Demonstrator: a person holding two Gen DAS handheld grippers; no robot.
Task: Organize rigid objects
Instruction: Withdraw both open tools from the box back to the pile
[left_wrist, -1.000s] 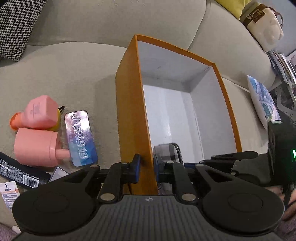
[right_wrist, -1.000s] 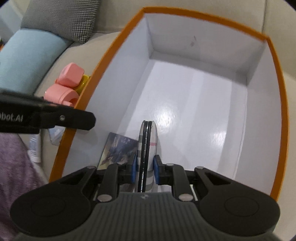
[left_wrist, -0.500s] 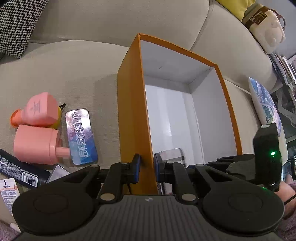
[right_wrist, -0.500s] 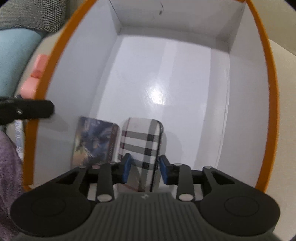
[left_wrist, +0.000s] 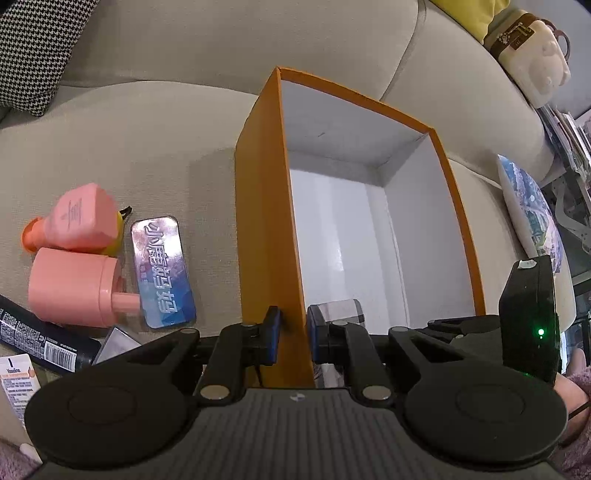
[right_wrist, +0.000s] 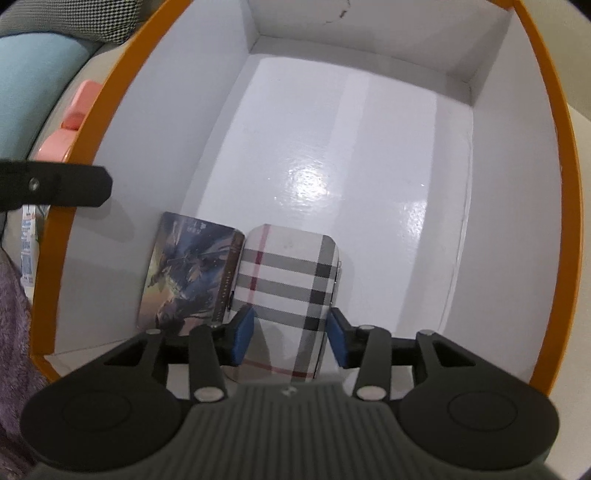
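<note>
Right hand-held gripper (right_wrist: 290, 341) opening, plaid case (right_wrist: 286, 291) released beside card box (right_wrist: 188, 269) | left hand-held gripper (left_wrist: 291, 338) clamps orange box (left_wrist: 258, 221) wall | advice: lift straight up.

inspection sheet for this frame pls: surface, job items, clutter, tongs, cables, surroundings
Surface: beige sofa seat.
Job's things: orange box; inside, plaid case flat beside dark printed card box. Outside: two pink bottles, blue tin, black tube.
Clutter: white tube.
Tongs: left tongs shut on the orange box wall; right tongs opening, pads clear of the plaid case.
Cables: nothing seen.
Surroundings: houndstooth cushion, printed cushion.
</note>
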